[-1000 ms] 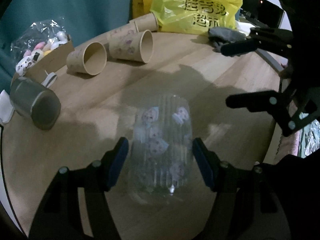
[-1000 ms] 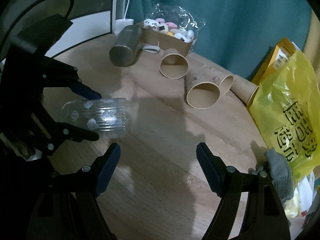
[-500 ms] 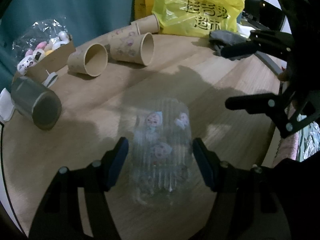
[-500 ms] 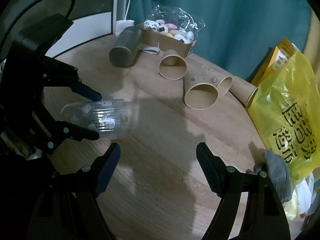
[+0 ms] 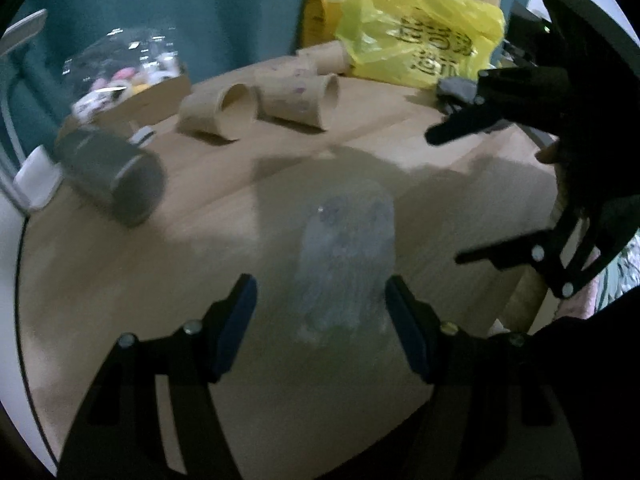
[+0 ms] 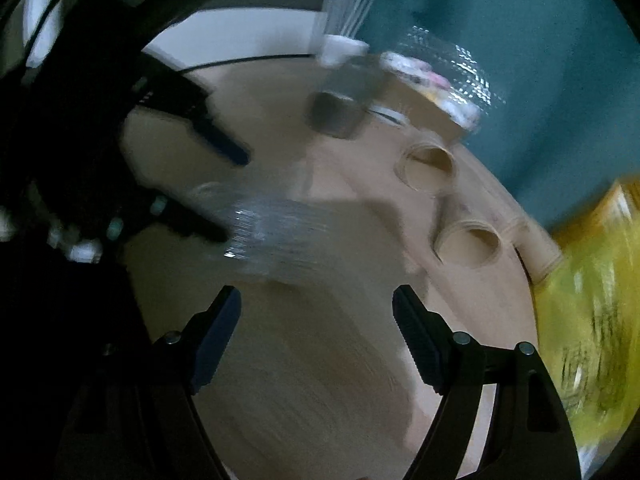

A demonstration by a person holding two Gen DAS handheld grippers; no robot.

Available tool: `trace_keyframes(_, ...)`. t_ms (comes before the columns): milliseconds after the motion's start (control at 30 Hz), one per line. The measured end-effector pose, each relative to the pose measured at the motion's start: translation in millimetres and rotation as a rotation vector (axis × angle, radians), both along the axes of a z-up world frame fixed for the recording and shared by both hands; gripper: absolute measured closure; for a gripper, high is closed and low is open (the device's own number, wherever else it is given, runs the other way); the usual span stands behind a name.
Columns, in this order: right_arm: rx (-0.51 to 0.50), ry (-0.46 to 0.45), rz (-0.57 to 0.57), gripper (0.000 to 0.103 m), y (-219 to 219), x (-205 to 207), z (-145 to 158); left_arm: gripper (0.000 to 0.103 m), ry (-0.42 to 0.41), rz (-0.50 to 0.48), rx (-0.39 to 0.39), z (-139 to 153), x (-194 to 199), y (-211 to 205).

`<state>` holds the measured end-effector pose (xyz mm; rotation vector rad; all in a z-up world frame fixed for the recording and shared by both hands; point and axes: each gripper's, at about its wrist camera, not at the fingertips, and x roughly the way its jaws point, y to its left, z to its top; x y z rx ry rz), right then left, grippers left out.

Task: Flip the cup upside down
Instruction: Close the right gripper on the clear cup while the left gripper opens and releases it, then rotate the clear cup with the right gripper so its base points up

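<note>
Left wrist view, blurred. At far left on the table (image 5: 120,280), a grey can (image 5: 116,176) lying on its side; behind it, a box (image 5: 160,92) with a clear bag of sweets (image 5: 120,64); further right, two paper cups (image 5: 218,114) (image 5: 298,98) tipped over, mouths facing this way, just beside each other. In the middle foreground, the clear cup (image 5: 346,264), lying on its side on the wood, lengthwise between the fingers of the left gripper (image 5: 320,284); jaws spread wide, left pad (image 5: 236,316) apart from the cup wall, right pad (image 5: 404,320) at or just beside it, too smeared to say which; not clamped. Behind, a yellow bag (image 5: 420,44) with a grey glove (image 5: 456,90) at its foot. At right, the right gripper (image 5: 444,196), fingers well apart, holding nothing, above the table near its edge.

Right wrist view, more blurred. At left, the left gripper (image 6: 228,196) seen side-on, jaws parted, lower finger tip against the near end of the cup (image 6: 276,236); cup on its side, ribbed wall catching light. Bottom centre, the right gripper (image 6: 316,296) spread wide and bare, near the cup but apart from it. Behind, the can (image 6: 336,116); right of it the sweets (image 6: 440,72); then the paper cups (image 6: 428,168) (image 6: 472,244); at far right the bag (image 6: 592,320).
</note>
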<state>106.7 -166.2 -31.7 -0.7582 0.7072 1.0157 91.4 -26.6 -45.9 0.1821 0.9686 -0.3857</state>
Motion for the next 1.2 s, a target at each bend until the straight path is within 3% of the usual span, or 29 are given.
trace_keyframes(67, -0.059, -0.022, 0.119, 0.011, 12, -7, -1, 0.035, -0.009, 0.041, -0.001, 4, -11, 13)
trace_keyframes(400, -0.376, -0.157, 0.594, 0.011, 80, -25, -14, 0.035, 0.006, 0.194, -0.060, 2, -54, 66)
trace_keyframes(633, -0.674, -0.157, 0.859, 0.013, 109, -42, -40, 0.035, 0.020, 0.285, -0.108, -12, -64, 96)
trace_keyframes(700, -0.726, -0.152, 0.898, 0.015, 116, -44, -45, 0.035, 0.024, 0.306, -0.115, -15, -67, 104)
trace_keyframes(833, -0.806, -0.126, 0.944, 0.035, 131, -45, -55, 0.035, 0.031, 0.323, -0.135, -20, -71, 114)
trace_keyframes(1033, -0.868, -0.076, 0.959, 0.036, 136, -37, -61, 0.035, 0.029, 0.330, -0.153, -21, -71, 122)
trace_keyframes(1200, -0.827, -0.055, 0.895, 0.037, 136, -18, -54, 0.035, 0.023, 0.329, -0.156, -20, -71, 125)
